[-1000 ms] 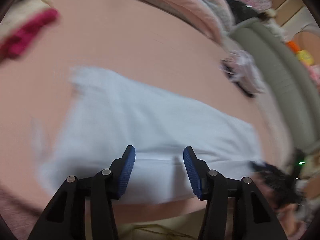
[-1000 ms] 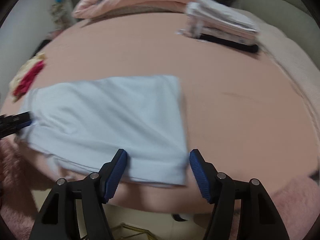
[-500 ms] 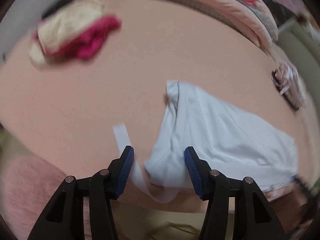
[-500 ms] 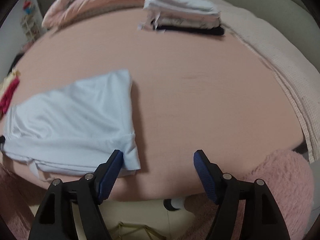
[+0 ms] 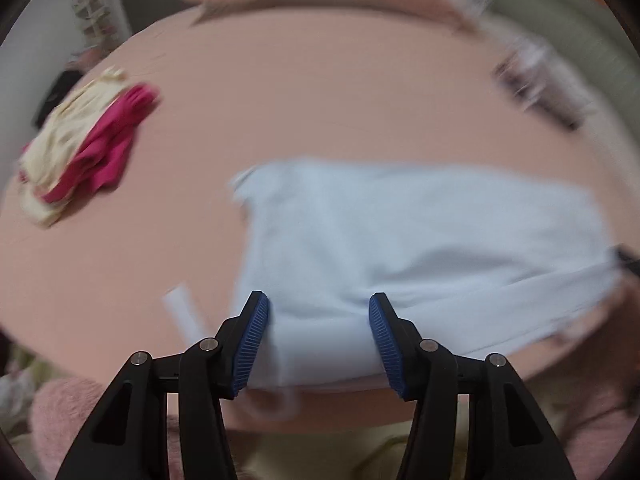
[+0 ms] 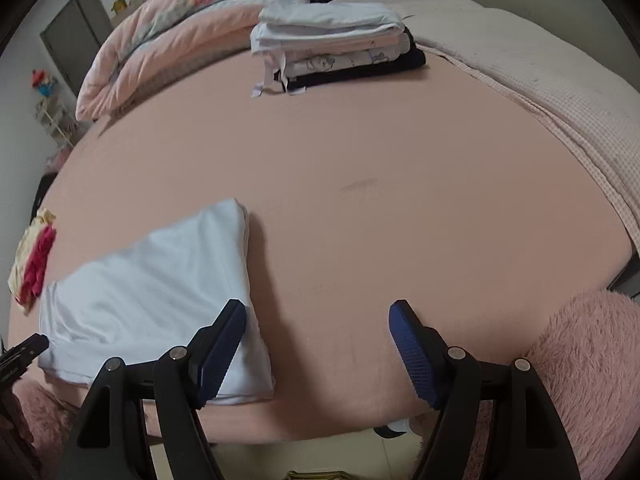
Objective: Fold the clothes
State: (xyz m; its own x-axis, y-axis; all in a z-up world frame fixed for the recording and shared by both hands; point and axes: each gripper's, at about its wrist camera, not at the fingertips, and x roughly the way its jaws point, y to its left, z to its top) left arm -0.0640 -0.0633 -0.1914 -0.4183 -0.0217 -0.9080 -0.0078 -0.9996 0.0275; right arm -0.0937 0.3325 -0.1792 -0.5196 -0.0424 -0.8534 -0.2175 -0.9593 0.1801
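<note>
A light blue folded garment (image 5: 420, 240) lies flat near the front edge of the pink bed (image 5: 320, 92). In the left wrist view my left gripper (image 5: 318, 340) hangs over its near left end. The jaws are half apart, the cloth shows in the gap, and the pads do not pinch it. A white strap (image 5: 180, 312) trails off to the left. In the right wrist view the garment (image 6: 152, 280) sits to the left. My right gripper (image 6: 316, 344) stands wide open over bare sheet, its left finger (image 6: 220, 344) above the garment's near right corner.
A stack of folded clothes (image 6: 336, 44) sits at the far side of the bed. A cream and magenta pile (image 5: 84, 148) lies at the left. A pink duvet (image 6: 180, 28) is at the back, a beige blanket (image 6: 540, 80) to the right, and a fluffy pink rug (image 6: 580, 360) below.
The right jaws have spread wider and shifted right, off the garment's corner. The left view swung left to the garment's end, then back, and cloth now fills its gap.
</note>
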